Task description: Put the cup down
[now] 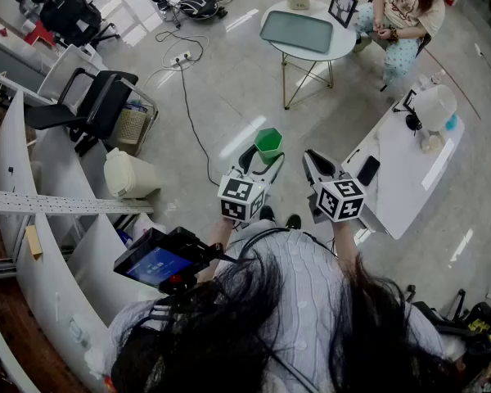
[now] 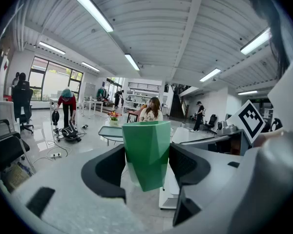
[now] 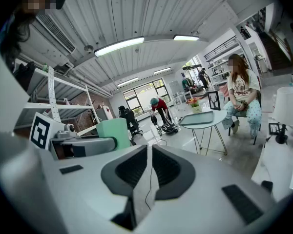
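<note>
A green faceted cup (image 1: 268, 142) hangs upright in the air above the floor, in front of the person. My left gripper (image 1: 264, 162) is shut on it. In the left gripper view the two dark pads press on the cup (image 2: 146, 152) from left and right, and my left gripper (image 2: 146, 168) stands wide around it. My right gripper (image 1: 313, 160) hovers just right of the cup with nothing in it. In the right gripper view my right gripper (image 3: 149, 165) has its jaws almost together, and the cup (image 3: 112, 133) shows at the left.
A round table (image 1: 337, 46) with a grey tray (image 1: 296, 30), flowers and a picture frame stands ahead; a person (image 1: 401, 11) sits beside it. A long white table (image 1: 397, 191) with a lamp and phone lies right. Left are an office chair (image 1: 94, 105), a bin (image 1: 128, 175) and a floor cable (image 1: 188, 109).
</note>
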Tool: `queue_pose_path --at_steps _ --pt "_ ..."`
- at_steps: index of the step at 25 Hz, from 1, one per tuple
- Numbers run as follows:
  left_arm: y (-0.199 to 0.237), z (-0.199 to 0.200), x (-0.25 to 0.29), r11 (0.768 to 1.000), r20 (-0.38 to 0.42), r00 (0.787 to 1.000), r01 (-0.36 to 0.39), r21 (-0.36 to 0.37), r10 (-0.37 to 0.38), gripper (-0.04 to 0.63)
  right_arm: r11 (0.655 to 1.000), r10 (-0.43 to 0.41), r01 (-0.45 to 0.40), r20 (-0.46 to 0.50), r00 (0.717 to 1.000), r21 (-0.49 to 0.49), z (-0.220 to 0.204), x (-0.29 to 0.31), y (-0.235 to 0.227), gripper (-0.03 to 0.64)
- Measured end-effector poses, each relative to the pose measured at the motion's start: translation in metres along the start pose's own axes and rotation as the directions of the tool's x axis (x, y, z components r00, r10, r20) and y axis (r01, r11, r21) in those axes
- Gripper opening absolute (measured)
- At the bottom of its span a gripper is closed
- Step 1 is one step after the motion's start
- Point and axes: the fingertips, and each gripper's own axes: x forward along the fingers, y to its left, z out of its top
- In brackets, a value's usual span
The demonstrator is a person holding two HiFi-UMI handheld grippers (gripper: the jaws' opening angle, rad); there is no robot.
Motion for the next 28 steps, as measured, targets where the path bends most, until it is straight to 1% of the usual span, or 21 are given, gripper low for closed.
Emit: queue_pose_path --at_steps 10,17,24,28 --pt "0.002 0.003 -0.001 1.000 0.009 1.000 -0.002 -0.006 0.002 0.291 1.000 0.004 -0.004 -0.005 1.000 -0.007 0.002 0.002 0.003 0.051" --pt "0.012 0.004 -0.008 1.000 0.020 1.000 -0.008 -0.010 0.008 0.291 1.000 0.001 -0.001 0.032 0.999 0.008 0.008 0.010 0.008 0.051" --pt "0.018 0.001 -0.010 1.000 0.021 1.000 0.001 -0.012 0.000 0.291 1.000 0.000 -0.001 0.035 0.999 0.018 0.006 0.018 0.011 0.051" --pt "0.030 -0.002 -0.017 1.000 0.021 1.000 0.017 -0.009 -0.017 0.291 1.000 0.000 -0.001 0.039 0.999 0.025 0.003 0.027 0.026 0.051"
